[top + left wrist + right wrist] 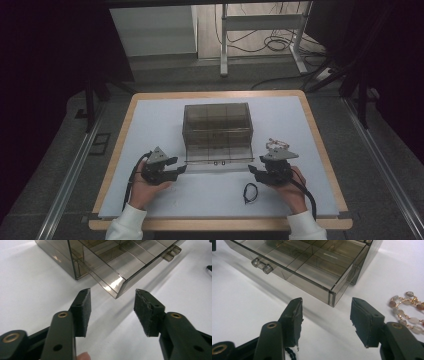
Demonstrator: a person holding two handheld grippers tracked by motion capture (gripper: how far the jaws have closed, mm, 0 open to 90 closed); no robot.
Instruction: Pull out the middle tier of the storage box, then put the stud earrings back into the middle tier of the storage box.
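The smoky drawer (218, 150) was seen pulled out from its box (217, 124) at mid-table, each front corner faced by the left gripper (181, 165) and right gripper (252, 170), jaws spread, nothing pinched, bare mat (150, 115) around.

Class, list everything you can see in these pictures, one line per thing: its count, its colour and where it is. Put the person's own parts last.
Smoky clear plastic drawer box: one, grey-brown, middle of the table, its bottom divided drawer pulled out toward the person.
Beaded bracelet: one, pale and reddish stones on gold wire, right of the drawer.
Black cord loop: one, black, near edge, in front of the drawer.
White mat: one, covering the wooden table.
Left gripper: one, black, jaws open at the drawer's left front corner.
Right gripper: one, black, jaws open at its right front corner.
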